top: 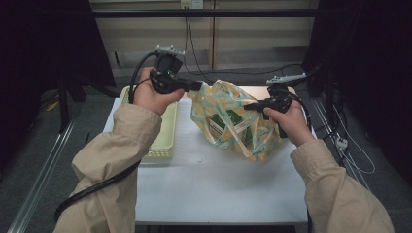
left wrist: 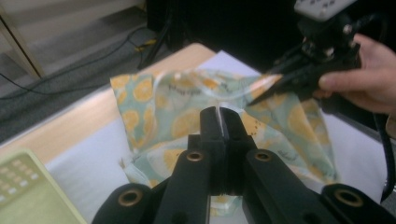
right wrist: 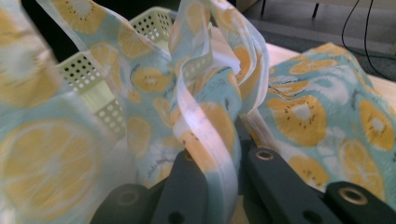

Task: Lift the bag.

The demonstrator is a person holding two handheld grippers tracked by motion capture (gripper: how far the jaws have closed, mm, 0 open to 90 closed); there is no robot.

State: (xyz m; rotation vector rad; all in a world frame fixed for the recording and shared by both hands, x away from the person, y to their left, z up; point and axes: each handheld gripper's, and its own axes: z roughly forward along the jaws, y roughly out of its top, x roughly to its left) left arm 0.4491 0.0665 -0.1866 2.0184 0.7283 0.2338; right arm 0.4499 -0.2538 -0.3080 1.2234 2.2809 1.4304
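Observation:
A thin plastic bag (top: 221, 99) printed with yellow citrus slices sits lifted over the white table, and a green and white box (top: 228, 121) shows inside it. My left gripper (top: 197, 86) is shut on the bag's left top edge. In the left gripper view a white strip of the bag (left wrist: 173, 107) is pinched between the closed jaws of that gripper (left wrist: 222, 119). My right gripper (top: 248, 106) is shut on the bag's right side. In the right gripper view the bag (right wrist: 299, 112) drapes over my right gripper (right wrist: 219, 156), with a pale handle strip running down between its jaws.
A pale yellow-green perforated basket (top: 167, 131) stands at the table's left side, close behind the bag in the right gripper view (right wrist: 93, 74). The white table (top: 218, 184) has bare room in front of the bag. Cables lie on the floor beyond it.

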